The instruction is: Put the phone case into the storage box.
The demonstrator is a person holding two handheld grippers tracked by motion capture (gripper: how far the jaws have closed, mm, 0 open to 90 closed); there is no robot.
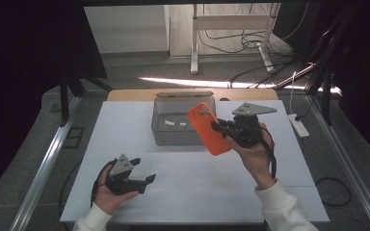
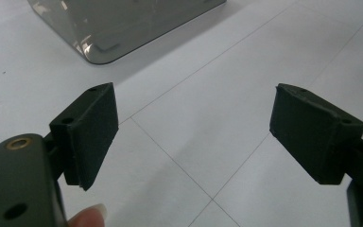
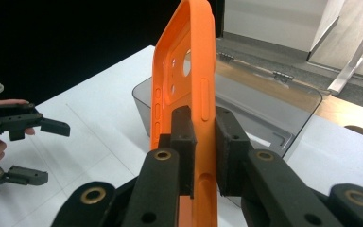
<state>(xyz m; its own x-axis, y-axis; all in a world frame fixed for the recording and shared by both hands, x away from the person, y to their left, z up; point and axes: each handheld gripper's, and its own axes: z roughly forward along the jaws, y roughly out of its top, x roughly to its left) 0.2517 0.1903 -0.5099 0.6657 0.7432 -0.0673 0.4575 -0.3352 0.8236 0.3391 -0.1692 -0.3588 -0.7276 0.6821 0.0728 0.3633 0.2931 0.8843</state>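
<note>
The right gripper (image 3: pixel 203 156) pinches a smooth orange phone case (image 3: pixel 189 80) edge-on above the clear box (image 1: pixel 183 122), probably plastic; the left gripper (image 2: pixel 194 137) stands spread near the tabletop's (image 1: pixel 125 125) front edge.

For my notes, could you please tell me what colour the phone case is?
Orange; the phone case shows best in the right gripper view.
</note>
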